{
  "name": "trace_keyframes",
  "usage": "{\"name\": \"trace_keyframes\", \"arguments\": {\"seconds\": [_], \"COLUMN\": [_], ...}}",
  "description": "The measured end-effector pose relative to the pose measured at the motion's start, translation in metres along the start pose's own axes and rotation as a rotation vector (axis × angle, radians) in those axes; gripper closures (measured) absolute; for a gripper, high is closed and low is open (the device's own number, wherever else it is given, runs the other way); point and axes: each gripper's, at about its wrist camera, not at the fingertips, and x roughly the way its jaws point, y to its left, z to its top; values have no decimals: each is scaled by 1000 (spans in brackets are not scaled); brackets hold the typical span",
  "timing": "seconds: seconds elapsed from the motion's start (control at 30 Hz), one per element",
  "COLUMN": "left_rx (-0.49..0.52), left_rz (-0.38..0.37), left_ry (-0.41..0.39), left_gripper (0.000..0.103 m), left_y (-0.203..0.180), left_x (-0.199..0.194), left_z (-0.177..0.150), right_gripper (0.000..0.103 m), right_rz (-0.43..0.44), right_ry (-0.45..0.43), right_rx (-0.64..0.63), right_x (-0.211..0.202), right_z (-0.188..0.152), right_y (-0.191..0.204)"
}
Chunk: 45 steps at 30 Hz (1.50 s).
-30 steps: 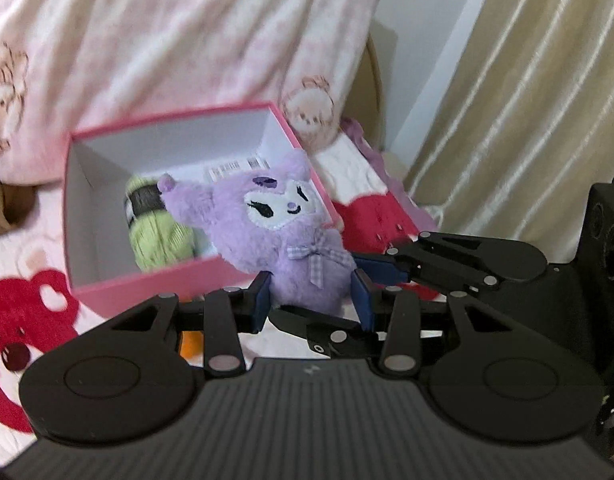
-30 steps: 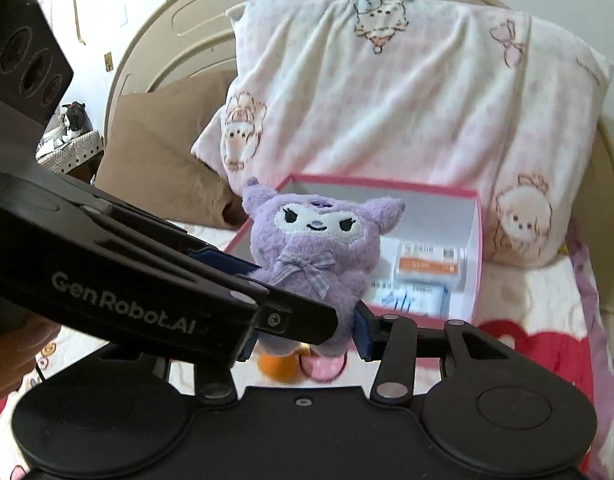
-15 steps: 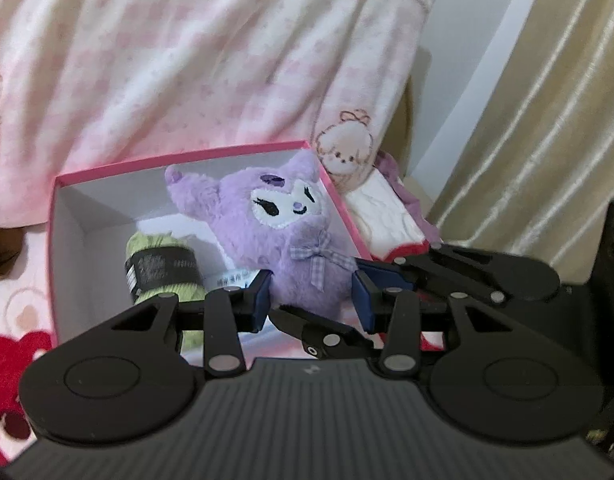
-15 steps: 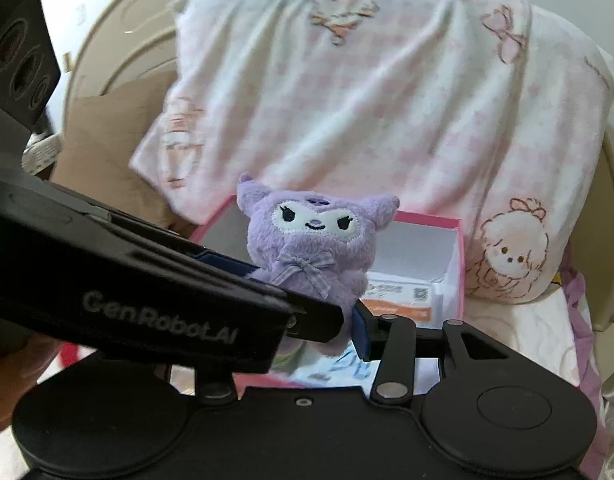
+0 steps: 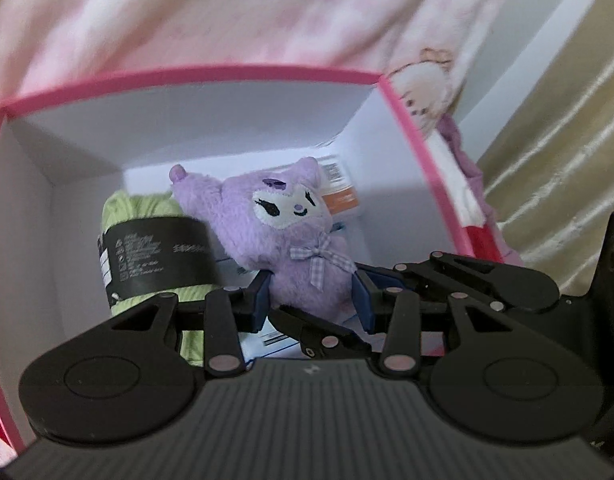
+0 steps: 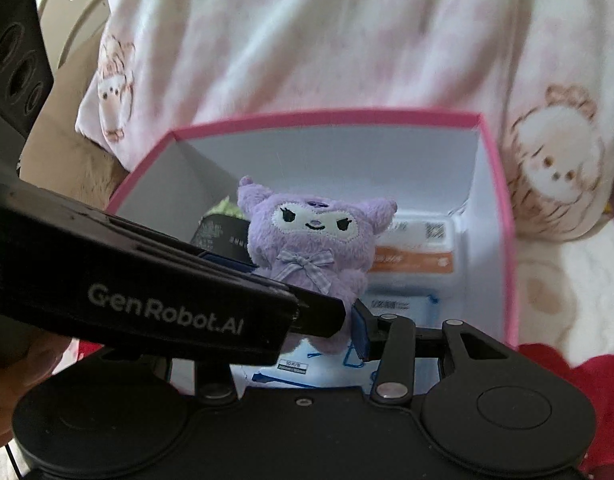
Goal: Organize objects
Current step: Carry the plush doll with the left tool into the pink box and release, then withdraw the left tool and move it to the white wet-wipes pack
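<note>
A purple plush toy (image 5: 295, 236) with a white face and a checked bow is held upright inside a pink-rimmed white box (image 5: 187, 76). My left gripper (image 5: 313, 294) is shut on its lower body. My right gripper (image 6: 331, 320) is shut on the same plush toy (image 6: 311, 244) from the other side; the left gripper's body hides its left finger. The box (image 6: 503, 216) sits on the bed against a pillow.
A green yarn skein with a black label (image 5: 155, 256) lies in the box left of the plush. White and orange packets (image 6: 415, 256) lie on the box floor. A pink checked pillow (image 6: 327, 40) stands behind. A beige curtain (image 5: 567, 140) hangs at the right.
Both grippers have carried the plush forward and down into the box. The box now fills much more of both views.
</note>
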Motion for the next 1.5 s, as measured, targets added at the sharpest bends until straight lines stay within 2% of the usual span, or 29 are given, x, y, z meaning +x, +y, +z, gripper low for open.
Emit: {"name": "trace_keyframes", "arguments": {"seconds": [0.1, 0.2, 0.3, 0.37, 0.43, 0.5, 0.6, 0.7, 0.8, 0.83, 0.97, 1.17, 1.3, 1.5], "left_rx": [-65, -90, -86, -65, -44, -60, -54, -47, -50, -45, -56, -27, 17, 68], "left_rz": [-8, -3, 10, 21, 51, 85, 117, 130, 128, 131, 110, 116, 103, 94], "left_ry": [49, 81, 75, 60, 42, 16, -9, -10, -4, -11, -50, -83, -117, -114], "left_gripper": [62, 61, 59, 58, 59, 60, 64, 70, 73, 73, 73, 73, 67, 55], "left_y": [13, 19, 18, 16, 15, 19, 22, 24, 23, 22, 24, 20, 10, -9], "left_x": [7, 13, 13, 8, 1, -7, -12, -8, -1, -1, -5, -18, -37, -82], "left_z": [-1, -4, -6, -7, -5, -5, -1, 1, -1, -2, -2, -5, -10, -20], "right_gripper": [54, 53, 51, 45, 31, 29, 29, 30, 53, 55, 56, 56, 55, 42], "right_rz": [16, 15, 34, 43, 58, 67, 51, 64, 51, 29, 44, 73, 50, 41], "right_ry": [51, 97, 120, 124, 120, 112, 98, 71, 68, 67, 53, 71, 17, -17], "right_rx": [-10, -23, 5, 6, -2, -30, -54, -9, 18, 19, 63, 45, -16, -93], "right_x": [12, 20, 24, 20, 13, 7, 7, 11, 21, 24, 29, 26, -5, -67], "right_z": [-1, -2, 1, 1, 2, 0, 1, 1, -1, -2, -3, -1, 0, 0], "right_y": [1, 3, -2, -1, -2, -1, -2, -6, -5, -4, -3, 6, 14, 33]}}
